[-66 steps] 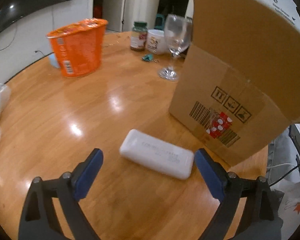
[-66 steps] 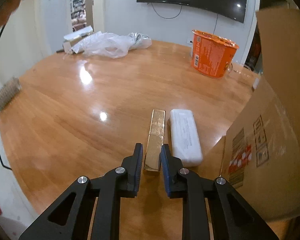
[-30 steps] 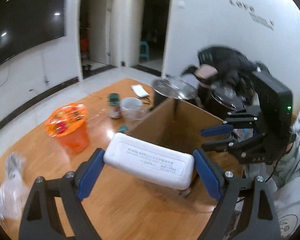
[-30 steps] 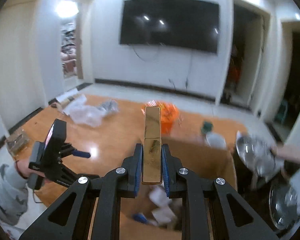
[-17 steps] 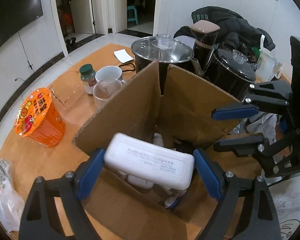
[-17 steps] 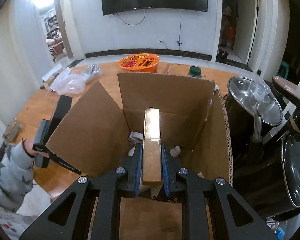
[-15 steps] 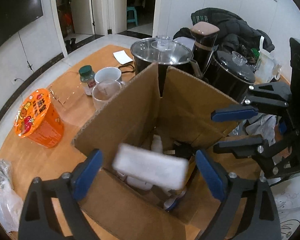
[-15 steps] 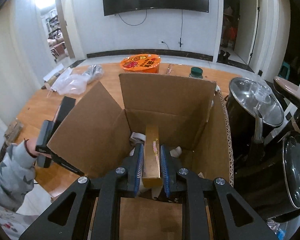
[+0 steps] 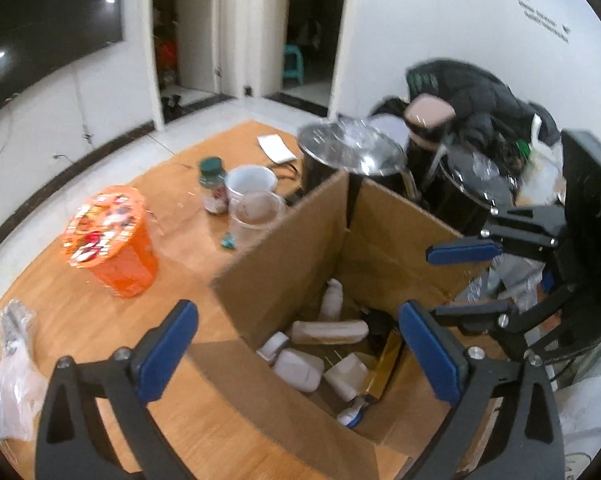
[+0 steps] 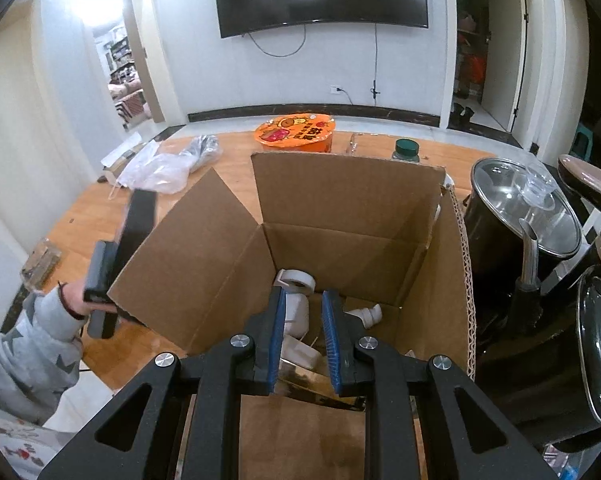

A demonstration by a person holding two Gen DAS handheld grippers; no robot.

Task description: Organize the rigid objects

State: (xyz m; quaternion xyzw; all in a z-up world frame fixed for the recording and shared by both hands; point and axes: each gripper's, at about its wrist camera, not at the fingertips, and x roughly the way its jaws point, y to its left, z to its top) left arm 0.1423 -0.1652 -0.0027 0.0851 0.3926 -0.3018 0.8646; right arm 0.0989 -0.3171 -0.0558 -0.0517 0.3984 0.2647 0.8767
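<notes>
An open cardboard box [image 9: 284,264] [image 10: 340,192] stands on the wooden table. Inside lie several white items, among them a pale oblong case [image 9: 328,332], with a gold bar [image 9: 384,368] leaning at the near right. My left gripper [image 9: 300,354] hangs open and empty over the box's near edge. Above the box's inside, my right gripper [image 10: 304,340] is open by a narrow gap with nothing between its pads; the gold bar [image 10: 312,384] glints below it. The right gripper [image 9: 466,280] also shows at the right of the left wrist view.
An orange noodle cup [image 9: 112,240] [image 10: 296,132], a green-lidded jar [image 9: 214,190], a white mug [image 9: 250,184] and a glass [image 9: 256,216] stand beyond the box. Black lidded pots [image 9: 352,152] [image 10: 528,208] crowd its far side. A plastic bag [image 10: 160,168] lies left. A star-patterned sleeve [image 10: 32,344] holds the left gripper.
Both grippers carried their loads from the table to above the box and let go. The white case and the gold bar dropped inside. The right jaws parted slightly.
</notes>
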